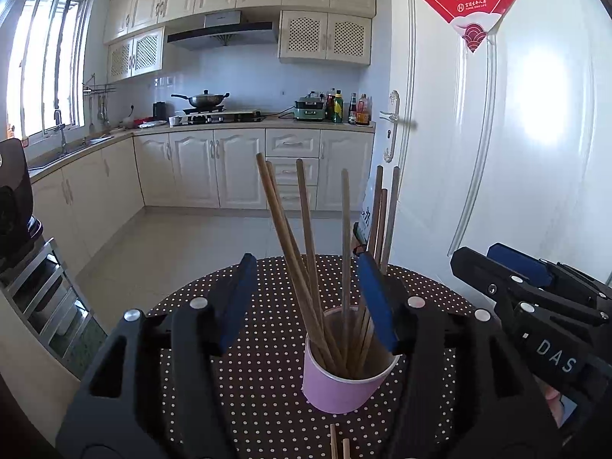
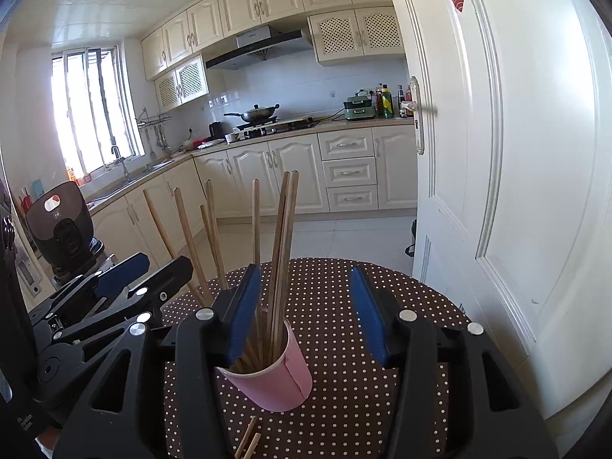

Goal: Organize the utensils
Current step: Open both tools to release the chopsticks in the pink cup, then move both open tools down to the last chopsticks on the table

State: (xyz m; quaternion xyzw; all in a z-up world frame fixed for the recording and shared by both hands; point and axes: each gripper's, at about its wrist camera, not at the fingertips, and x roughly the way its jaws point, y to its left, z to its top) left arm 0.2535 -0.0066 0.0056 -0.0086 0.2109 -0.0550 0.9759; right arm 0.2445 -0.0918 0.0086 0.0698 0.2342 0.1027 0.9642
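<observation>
A pink paper cup (image 1: 344, 386) stands on the round polka-dot table (image 1: 260, 382), holding several wooden chopsticks (image 1: 306, 252) that lean outward. My left gripper (image 1: 306, 298) is open, its blue pads wide apart above and around the cup, holding nothing. In the right wrist view the same cup (image 2: 279, 378) with chopsticks (image 2: 283, 244) sits just inside the left pad of my right gripper (image 2: 306, 306), which is open and empty. Two loose chopstick ends (image 1: 338, 443) lie on the table near the front edge, also in the right wrist view (image 2: 248, 440). The right gripper also shows in the left wrist view (image 1: 543, 290).
A white door (image 2: 497, 153) stands open close on the right of the table. Kitchen counter with stove and wok (image 1: 202, 101) runs along the far wall. A dark appliance (image 2: 61, 225) on a metal rack sits at the left. Tiled floor lies beyond the table.
</observation>
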